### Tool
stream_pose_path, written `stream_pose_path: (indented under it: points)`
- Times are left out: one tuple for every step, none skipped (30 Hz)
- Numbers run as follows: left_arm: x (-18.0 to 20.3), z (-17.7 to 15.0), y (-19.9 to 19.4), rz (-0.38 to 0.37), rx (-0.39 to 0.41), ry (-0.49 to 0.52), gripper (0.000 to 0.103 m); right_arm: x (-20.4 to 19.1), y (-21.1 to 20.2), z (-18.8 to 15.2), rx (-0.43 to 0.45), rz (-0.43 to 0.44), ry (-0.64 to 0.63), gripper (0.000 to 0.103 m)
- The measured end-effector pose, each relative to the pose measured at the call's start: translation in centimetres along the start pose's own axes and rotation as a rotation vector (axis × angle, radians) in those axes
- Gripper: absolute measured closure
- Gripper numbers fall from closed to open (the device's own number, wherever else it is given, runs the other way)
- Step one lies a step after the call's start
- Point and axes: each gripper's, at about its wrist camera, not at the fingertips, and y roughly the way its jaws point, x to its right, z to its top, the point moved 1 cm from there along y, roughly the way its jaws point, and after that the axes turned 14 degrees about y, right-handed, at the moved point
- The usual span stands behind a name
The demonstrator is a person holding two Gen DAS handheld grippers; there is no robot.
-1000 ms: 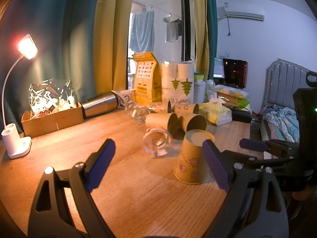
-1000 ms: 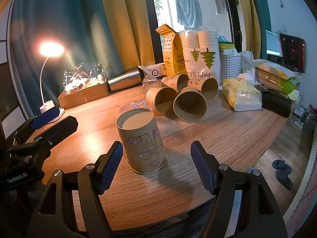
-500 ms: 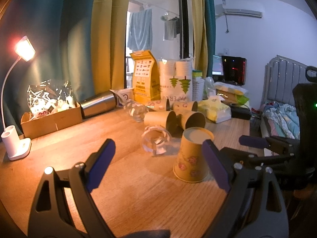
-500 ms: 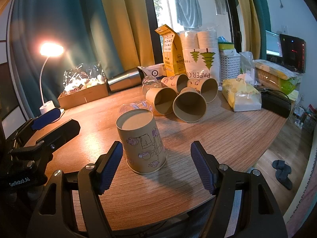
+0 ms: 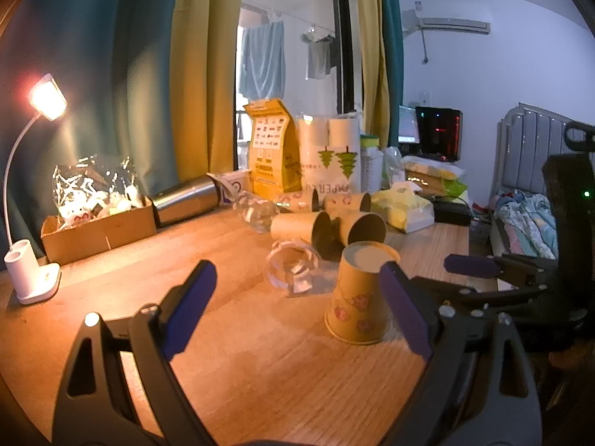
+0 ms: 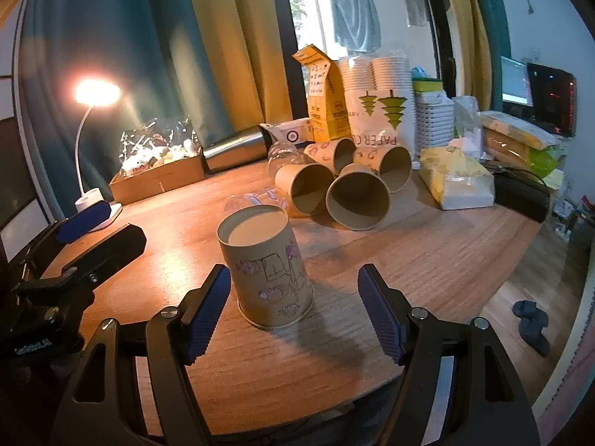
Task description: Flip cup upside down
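A brown paper cup with cartoon prints stands upside down on the wooden table, base up. It also shows in the left wrist view. My right gripper is open and empty, its jaws either side of the cup's lower part without touching it. My left gripper is open and empty, to the left of the cup. Each gripper shows in the other's view: the left one at the left, the right one at the right.
Several paper cups lie on their sides behind the upturned one, with clear plastic cups beside them. A bag of stacked cups, a yellow box, a steel flask, a cardboard box, a lamp and tissues line the back.
The left wrist view has tilted and shifted slightly, so the cup sits a bit lower. The right gripper and the cup have not moved.
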Motion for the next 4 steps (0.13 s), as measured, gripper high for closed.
stream_pose_path:
  points:
    - [-0.1, 0.03, -0.04, 0.003, 0.002, -0.002, 0.012, -0.12, 0.22, 0.17, -0.001, 0.007, -0.006, 0.029]
    - [-0.3, 0.02, 0.02, 0.006, 0.002, -0.008, 0.012, -0.28, 0.47, 0.38, -0.003, 0.02, -0.012, 0.029]
    - [-0.39, 0.07, 0.06, 0.009, 0.0, -0.01, 0.012, -0.49, 0.73, 0.6, -0.006, 0.04, -0.018, 0.029]
    - [-0.65, 0.05, 0.16, 0.01, -0.005, -0.019, 0.012, -0.49, 0.73, 0.6, -0.006, 0.04, -0.018, 0.029]
